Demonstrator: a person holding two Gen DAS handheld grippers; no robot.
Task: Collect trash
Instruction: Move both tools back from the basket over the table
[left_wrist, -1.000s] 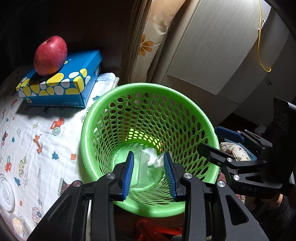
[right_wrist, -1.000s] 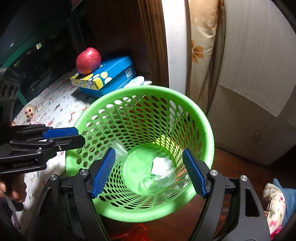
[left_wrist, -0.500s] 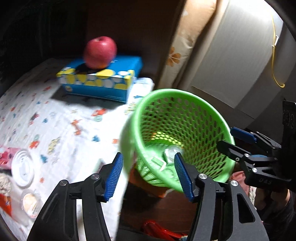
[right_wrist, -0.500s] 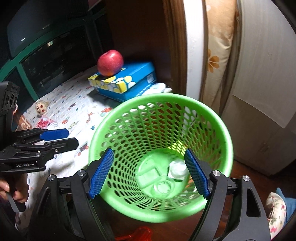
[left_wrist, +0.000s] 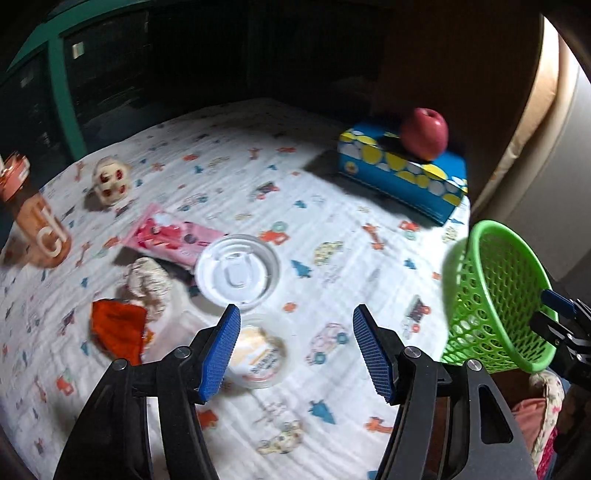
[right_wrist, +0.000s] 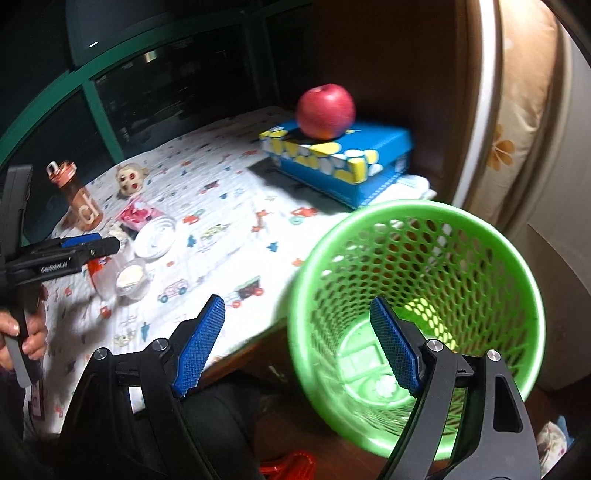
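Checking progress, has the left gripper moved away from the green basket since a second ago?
Yes. The left gripper has swung from above the green basket to over the table.

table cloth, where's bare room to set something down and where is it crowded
Free: the printed cloth between the clear lid and the blue tissue box, running toward the green basket. Also the far strip behind the pink wrapper. Crowded: the cluster of lid, small cup, crumpled paper and red scrap.

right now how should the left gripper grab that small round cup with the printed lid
Take the small round cup across its side walls from above. It sits upright and low on the cloth, directly ahead of the left gripper, whose empty jaws are opening, though barely wider than the cup.
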